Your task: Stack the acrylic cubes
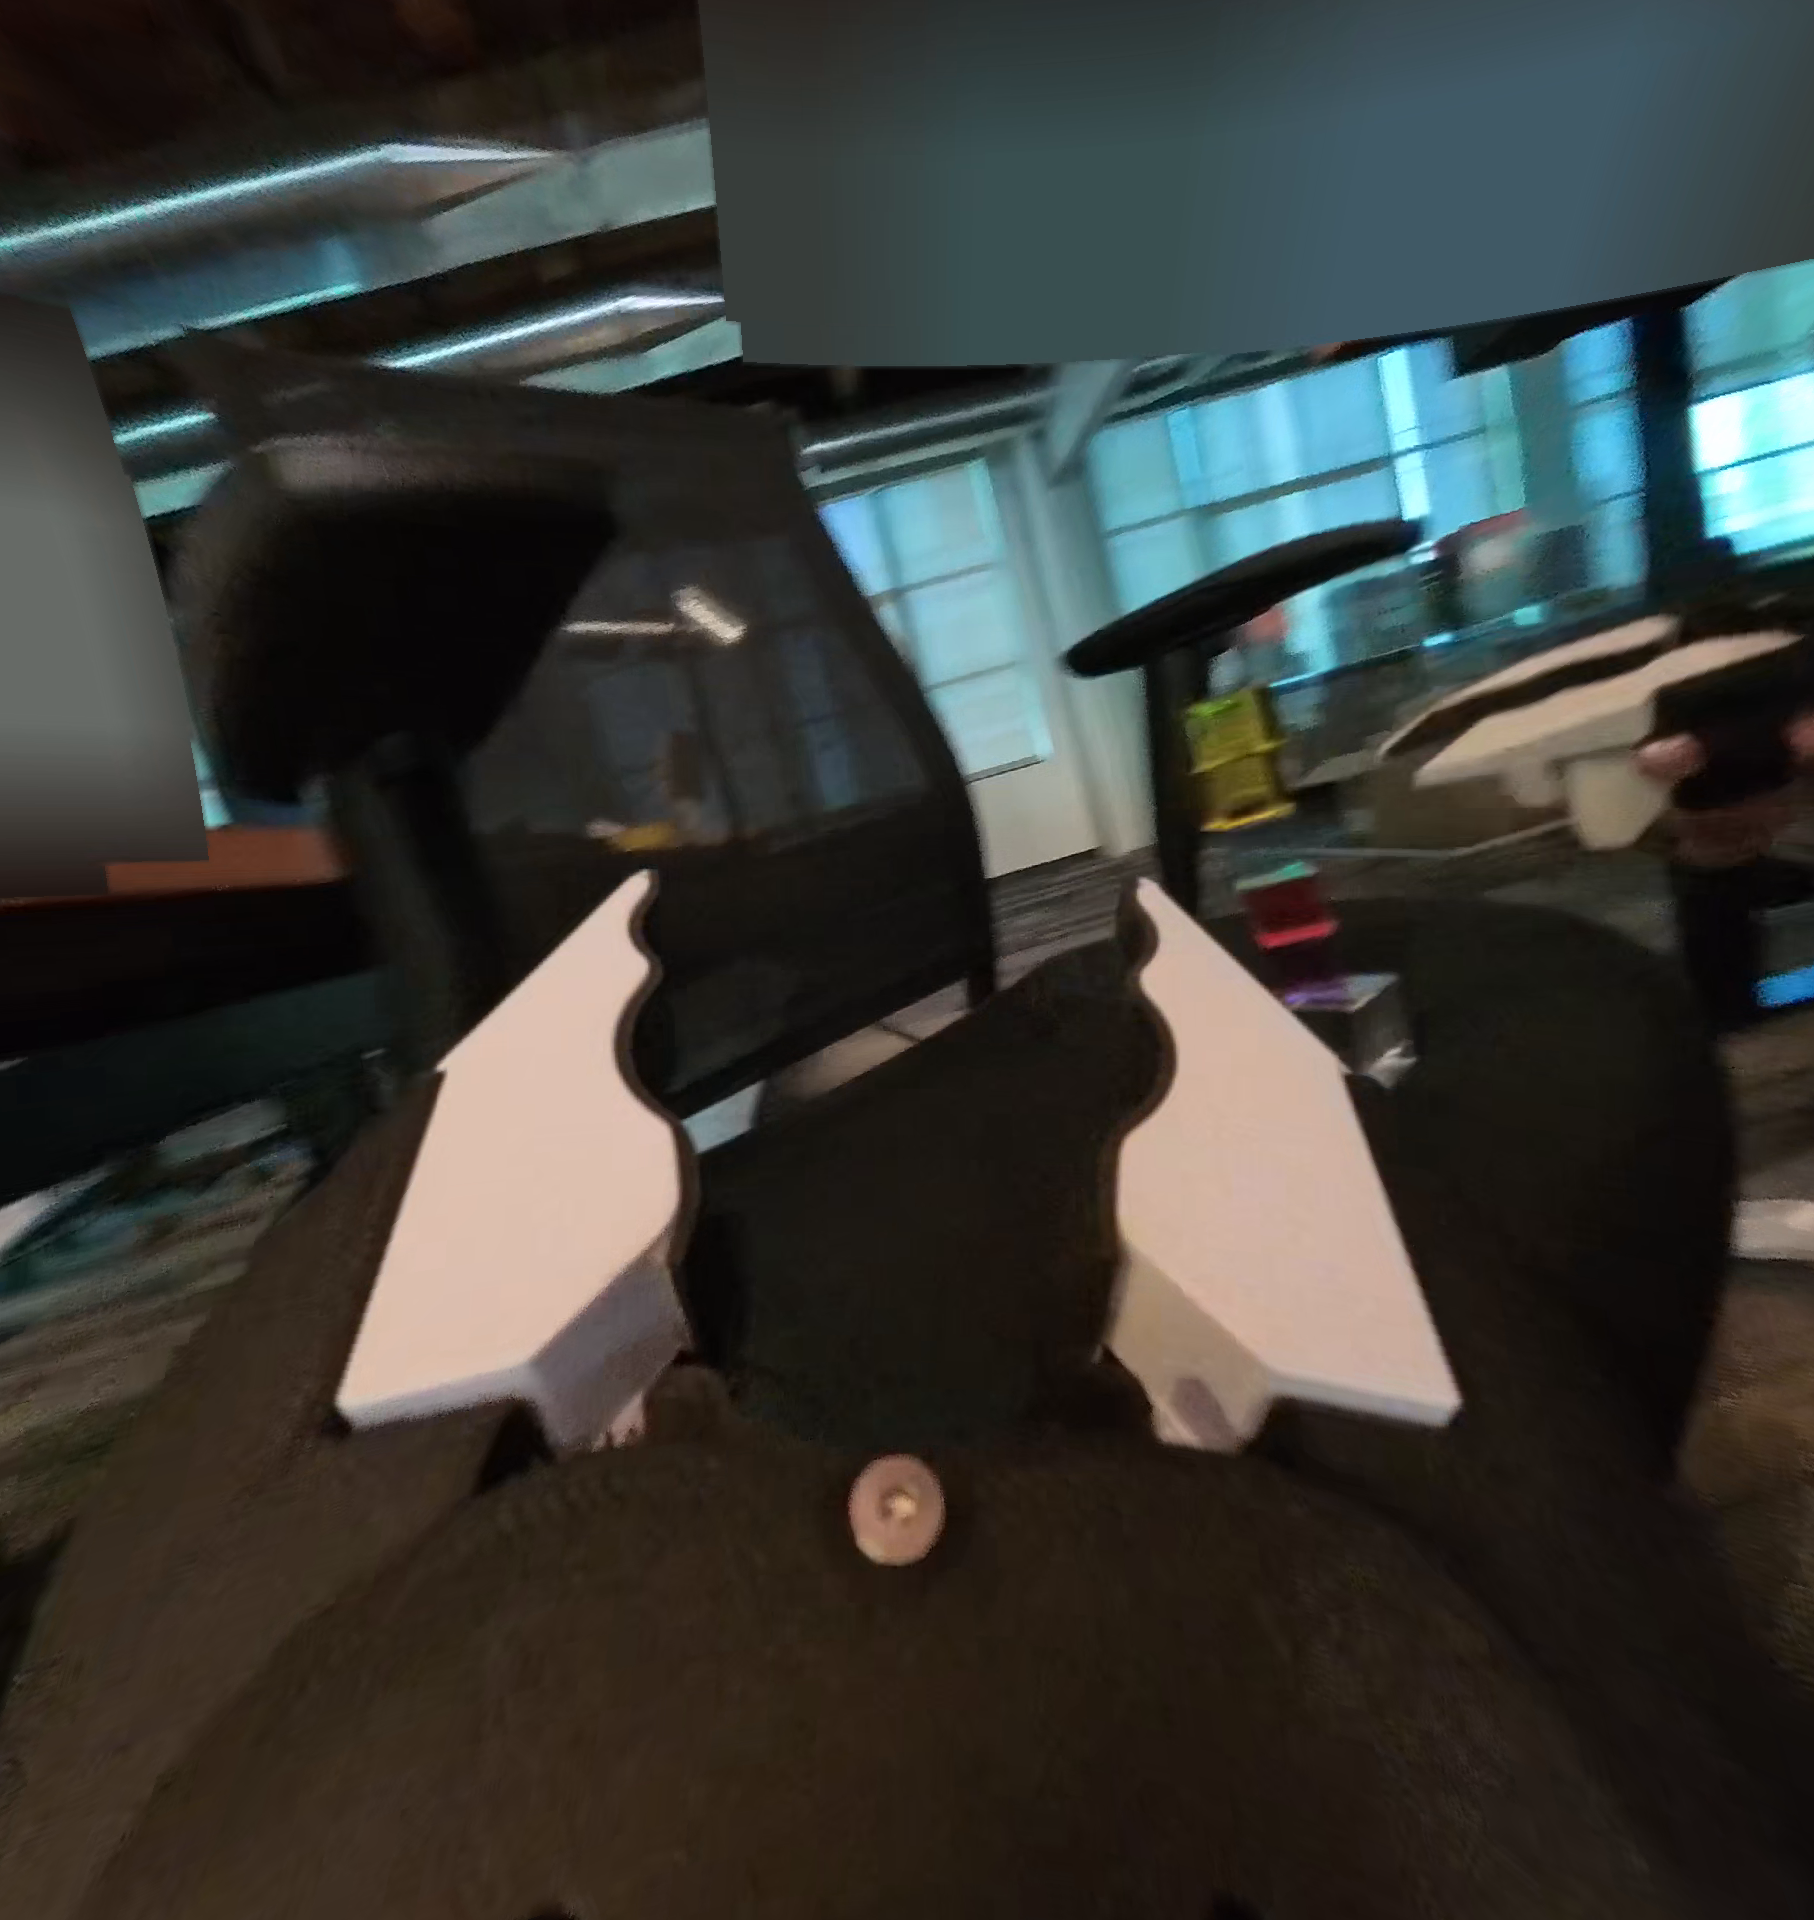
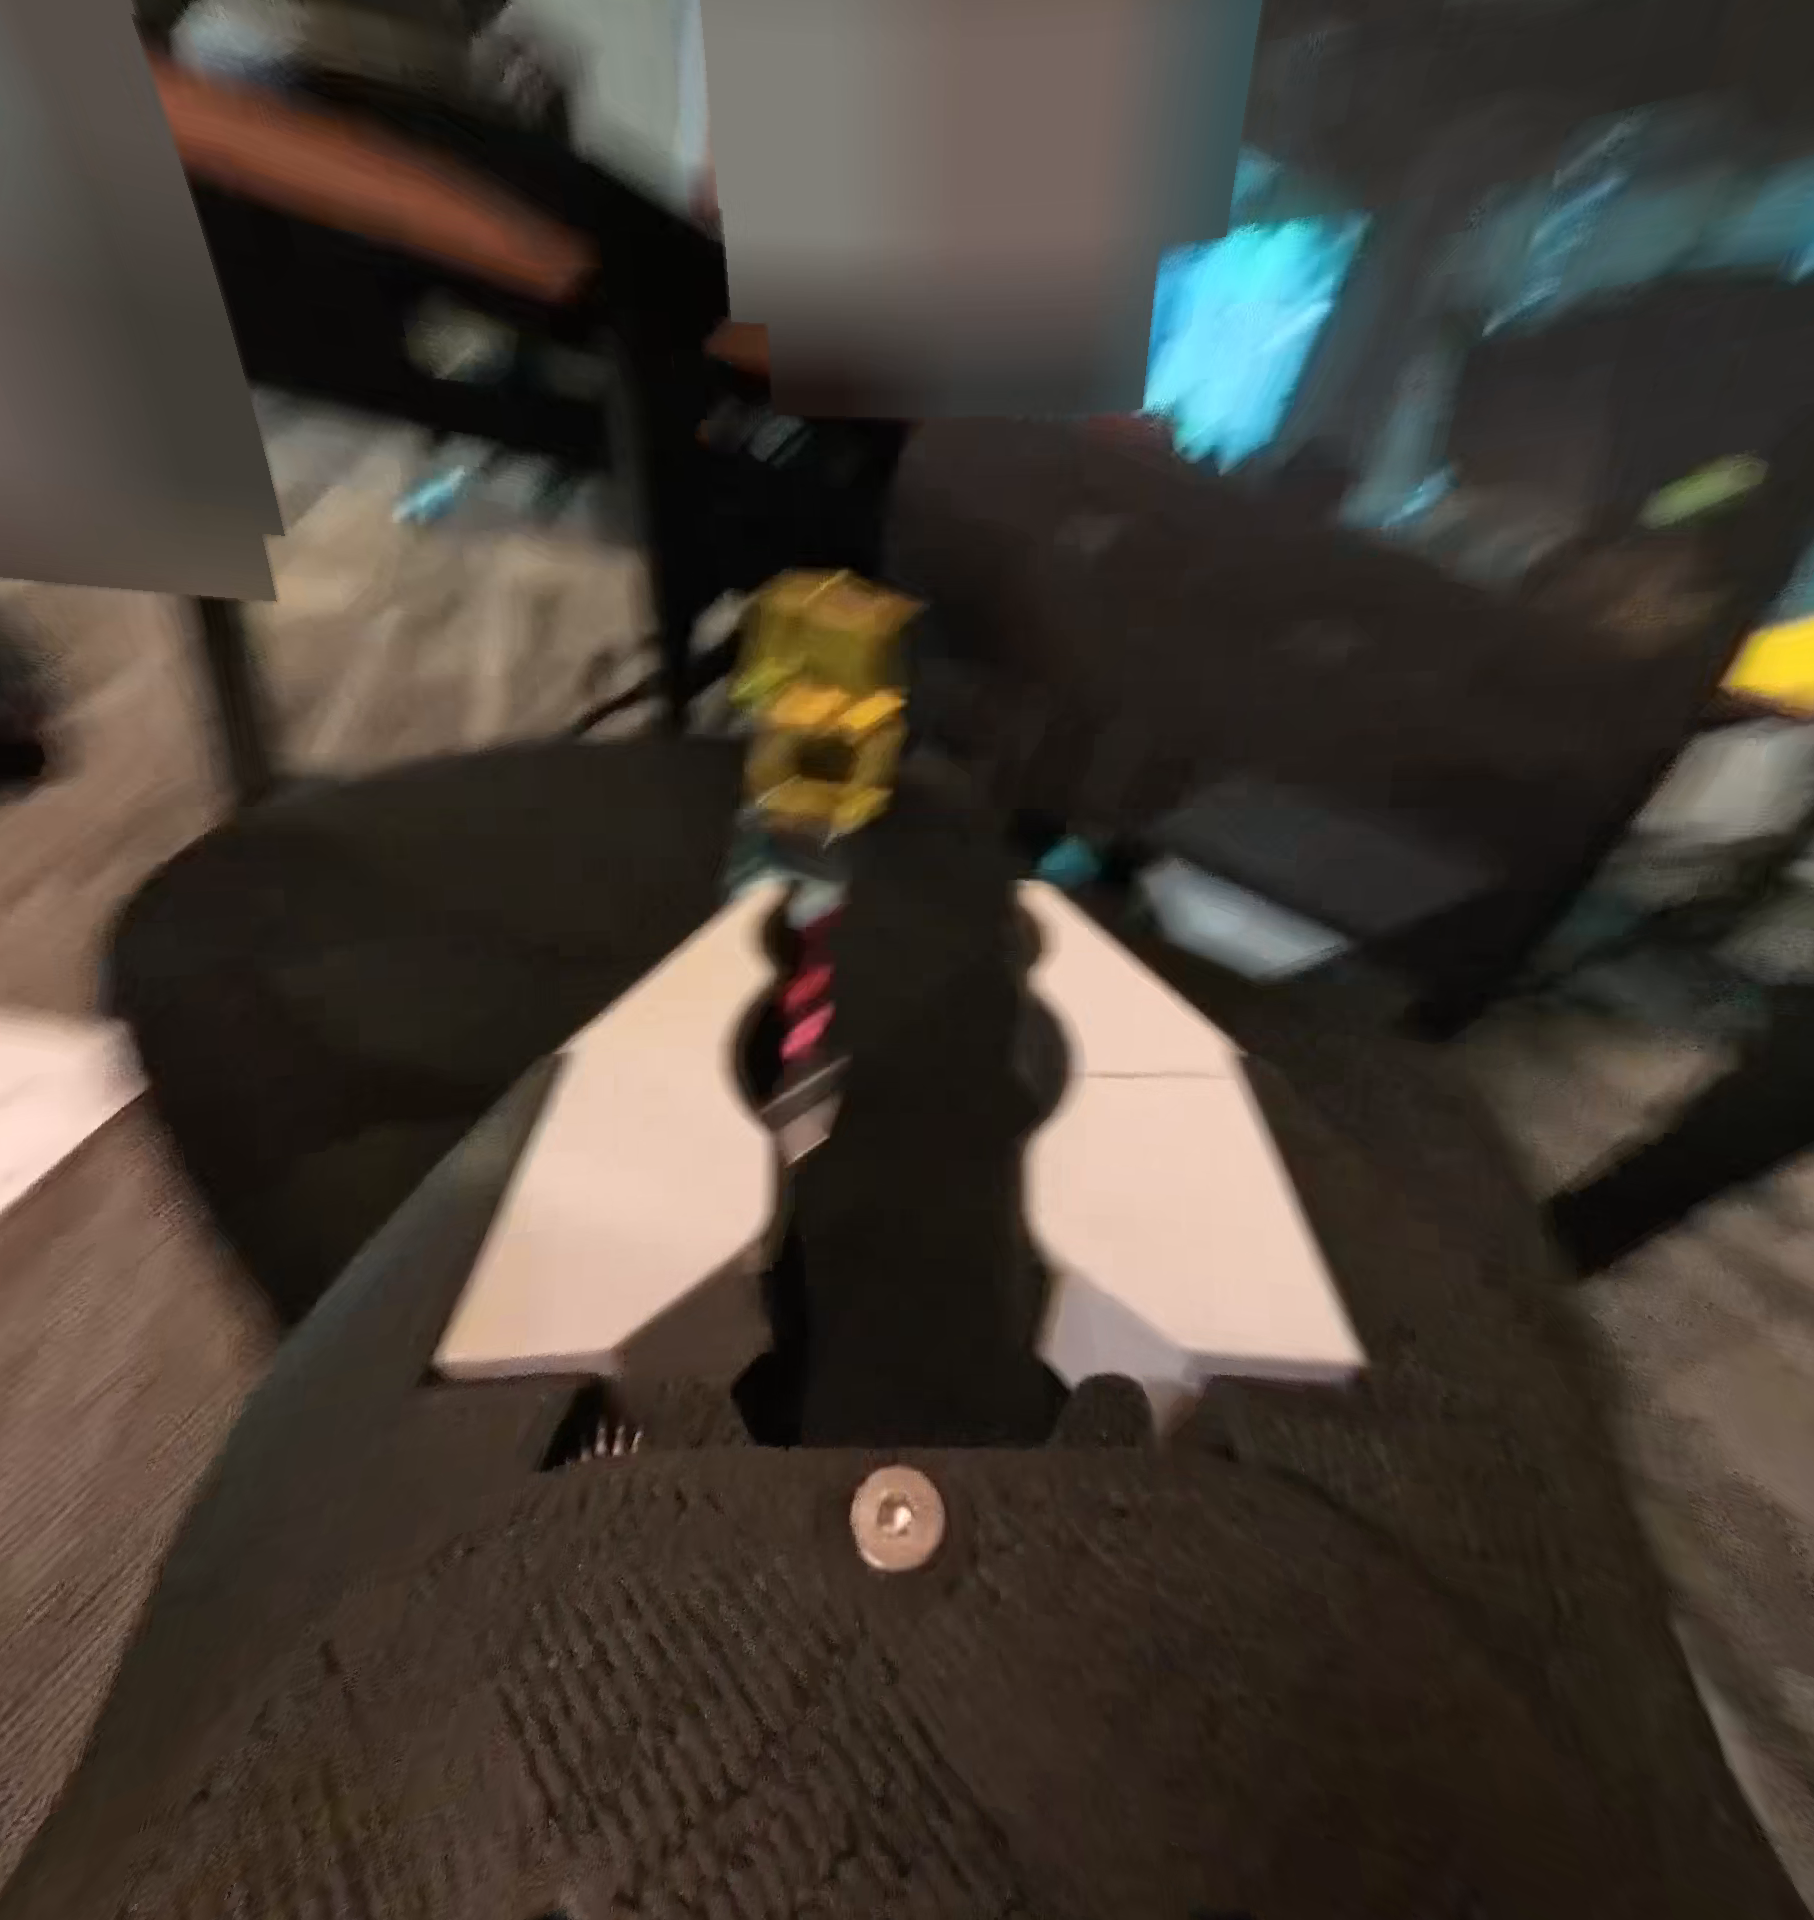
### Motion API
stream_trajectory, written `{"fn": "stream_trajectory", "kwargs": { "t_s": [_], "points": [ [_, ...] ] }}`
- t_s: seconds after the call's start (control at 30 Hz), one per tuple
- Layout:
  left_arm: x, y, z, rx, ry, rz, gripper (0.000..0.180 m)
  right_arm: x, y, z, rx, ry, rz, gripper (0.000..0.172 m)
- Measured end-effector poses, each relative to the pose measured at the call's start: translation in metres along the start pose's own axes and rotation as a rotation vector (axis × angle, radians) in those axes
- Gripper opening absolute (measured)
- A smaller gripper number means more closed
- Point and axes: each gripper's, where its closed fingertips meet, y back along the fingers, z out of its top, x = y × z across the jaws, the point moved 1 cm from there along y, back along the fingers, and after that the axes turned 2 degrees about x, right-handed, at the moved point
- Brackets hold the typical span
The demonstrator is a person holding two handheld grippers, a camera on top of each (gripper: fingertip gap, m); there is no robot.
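My left gripper (image 1: 892,894) is open wide with nothing between its fingers; it points at a black office chair's mesh back (image 1: 737,748). To its right stands a stack of blocks: yellow-green (image 1: 1235,758) on top, red (image 1: 1287,914) below, silvery (image 1: 1370,1023) at the bottom. My right gripper (image 2: 903,904) has its fingers apart, and a hand holds it; it also shows in the left wrist view (image 1: 1485,717), off to the right of the stack with nothing in it. The right wrist view is blurred: yellow blocks (image 2: 830,717) lie ahead, the red block (image 2: 804,1013) by the left finger.
A black armrest pad on a post (image 1: 1235,597) stands just left of the stack. The chair's black seat (image 1: 1526,1143) spreads below it. Grey carpet (image 2: 72,1455) lies around, a wood-edged desk (image 2: 383,156) at the back left, and windows (image 1: 986,644) behind.
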Motion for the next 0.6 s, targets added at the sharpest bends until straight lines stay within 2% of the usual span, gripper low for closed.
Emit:
{"fn": "stream_trajectory", "kwargs": {
  "t_s": [0.1, 0.2, 0.3, 0.43, 0.6],
  "points": [
    [-0.014, -0.023, 0.012, -0.006, 0.066, -0.141, 0.087, 0.027, -0.007, -0.012, 0.119, 0.039, 0.137, 0.000],
    [-0.028, -0.037, 0.014, 0.053, 0.102, -0.248, 0.088, 0.037, -0.025, -0.029, 0.222, 0.084, 0.182, 0.000],
    [-0.043, -0.042, 0.012, 0.100, 0.049, -0.327, 0.088, 0.034, -0.039, -0.043, 0.259, 0.117, 0.160, 0.000],
    [-0.060, -0.046, 0.005, 0.126, -0.014, -0.372, 0.087, 0.024, -0.044, -0.057, 0.262, 0.102, 0.112, 0.000],
    [-0.083, -0.054, 0.001, 0.132, 0.010, -0.421, 0.087, 0.016, -0.055, -0.060, 0.273, 0.093, 0.113, 0.000]
  ]
}}
